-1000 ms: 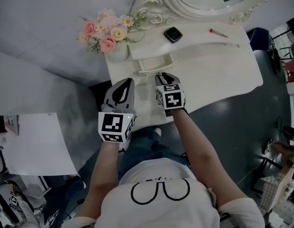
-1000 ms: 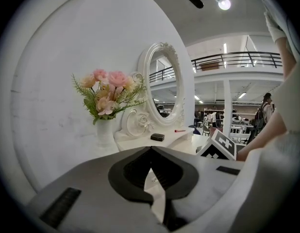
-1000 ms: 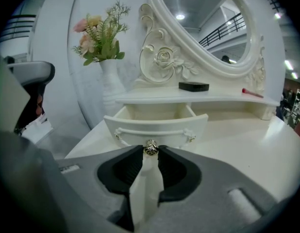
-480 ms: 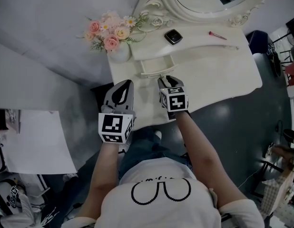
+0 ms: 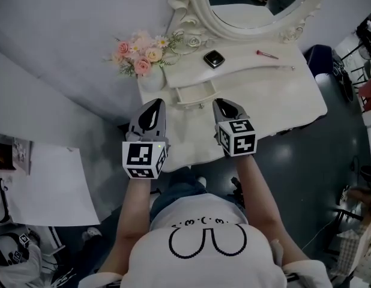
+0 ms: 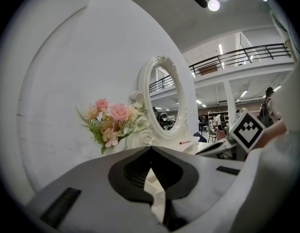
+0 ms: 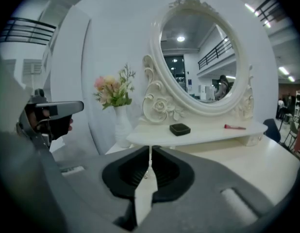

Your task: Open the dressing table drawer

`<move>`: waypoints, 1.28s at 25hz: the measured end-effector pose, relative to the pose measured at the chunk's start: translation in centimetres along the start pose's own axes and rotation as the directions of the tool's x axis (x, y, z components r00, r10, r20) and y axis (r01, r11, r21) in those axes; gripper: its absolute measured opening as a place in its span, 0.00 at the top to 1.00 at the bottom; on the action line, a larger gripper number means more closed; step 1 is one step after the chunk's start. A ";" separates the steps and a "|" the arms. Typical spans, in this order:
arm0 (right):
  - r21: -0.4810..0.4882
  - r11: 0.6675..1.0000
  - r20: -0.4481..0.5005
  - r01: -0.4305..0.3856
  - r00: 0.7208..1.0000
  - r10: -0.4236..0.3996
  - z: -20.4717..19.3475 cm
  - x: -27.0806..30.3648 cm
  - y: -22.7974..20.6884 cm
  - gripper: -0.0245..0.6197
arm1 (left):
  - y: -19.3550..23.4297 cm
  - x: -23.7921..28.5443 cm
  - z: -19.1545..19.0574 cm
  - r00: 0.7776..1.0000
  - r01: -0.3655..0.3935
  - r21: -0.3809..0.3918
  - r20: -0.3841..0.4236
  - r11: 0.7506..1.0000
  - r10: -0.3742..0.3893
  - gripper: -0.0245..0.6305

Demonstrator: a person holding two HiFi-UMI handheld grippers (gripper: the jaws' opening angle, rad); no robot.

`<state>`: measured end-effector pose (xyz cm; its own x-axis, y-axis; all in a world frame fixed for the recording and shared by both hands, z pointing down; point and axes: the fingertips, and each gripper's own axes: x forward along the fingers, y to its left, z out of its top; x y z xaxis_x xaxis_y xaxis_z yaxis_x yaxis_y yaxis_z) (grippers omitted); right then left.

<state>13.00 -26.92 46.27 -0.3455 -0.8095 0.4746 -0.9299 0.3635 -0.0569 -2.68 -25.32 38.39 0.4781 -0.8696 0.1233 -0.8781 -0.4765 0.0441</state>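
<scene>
at the far left, a bunch of pink flowers (image 5: 139, 56) stands on the back corner of the pale bench (image 5: 275, 101), beside the carved frame of the oval mirror (image 5: 233, 26).

next comes the left gripper (image 5: 154, 108), held over the front left part of the bench. in the left gripper view its jaws meet at the tips and nothing is between them (only pale bench shows through the cut-out behind the tips).

the drawer (image 5: 194, 93) sits under the raised shelf, ahead of both grippers and in the gap between them. it already stands partly out from the shelf. its front runs across the view from side to side, so any further pull would run straight back toward the person.

to the right of the drawer front is the right gripper (image 5: 224, 108), apart from it and, by the look of it, lifted clear of the bench. its jaws are closing, with a thin slit left between the tips and nothing in them. of the two it is the nearer to the drawer front, which lies just ahead of it and to its left, so i judge it the one to take any further pull.

farther right on the shelf lie a small black case (image 5: 214, 59) and a thin red stick (image 5: 266, 54).
</scene>
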 end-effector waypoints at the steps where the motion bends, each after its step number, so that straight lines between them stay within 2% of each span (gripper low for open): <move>1: -0.018 1.000 0.027 0.010 1.000 -0.010 1.0 -0.9 -0.2 0.96 | 0.0 0.0 0.6 1.000 0.000 0.005 0.013 1.000 0.000 0.96; 5: -0.080 0.996 0.143 0.045 0.989 -0.033 5.2 -4.2 -0.5 0.97 | 0.0 0.2 3.2 0.998 -0.002 0.034 0.064 0.999 0.000 0.96; 9: -0.138 0.988 0.252 0.075 0.967 -0.038 9.2 -7.0 -0.5 0.97 | 0.1 0.4 5.6 0.994 -0.008 0.066 0.114 0.998 0.001 0.96; 14: -0.196 0.973 0.378 0.122 0.925 -0.040 13.2 -10.1 -0.2 0.97 | 0.3 0.0 8.8 0.983 -0.024 0.102 0.181 0.995 0.006 0.96; 20: -0.225 0.957 0.497 0.180 0.866 -0.046 15.7 -13.1 0.1 0.97 | 0.1 -0.9 12.2 0.967 -0.041 0.153 0.253 0.987 0.001 0.96; 23: -0.235 0.952 0.526 0.196 0.849 -0.046 16.2 -13.9 0.3 0.97 | 0.0 -1.2 12.8 0.964 -0.042 0.154 0.267 0.987 0.000 0.96; 32: -0.253 0.946 0.552 0.202 0.834 -0.031 17.0 -15.2 0.8 0.97 | -0.7 -1.2 13.2 0.962 -0.025 0.152 0.271 0.988 -0.018 0.96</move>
<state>15.33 -22.20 24.08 -0.3292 -0.9402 -0.0870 -0.9176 0.2968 0.2644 -2.38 -25.63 25.12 0.4811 -0.8636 -0.1509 -0.8763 -0.4690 -0.1101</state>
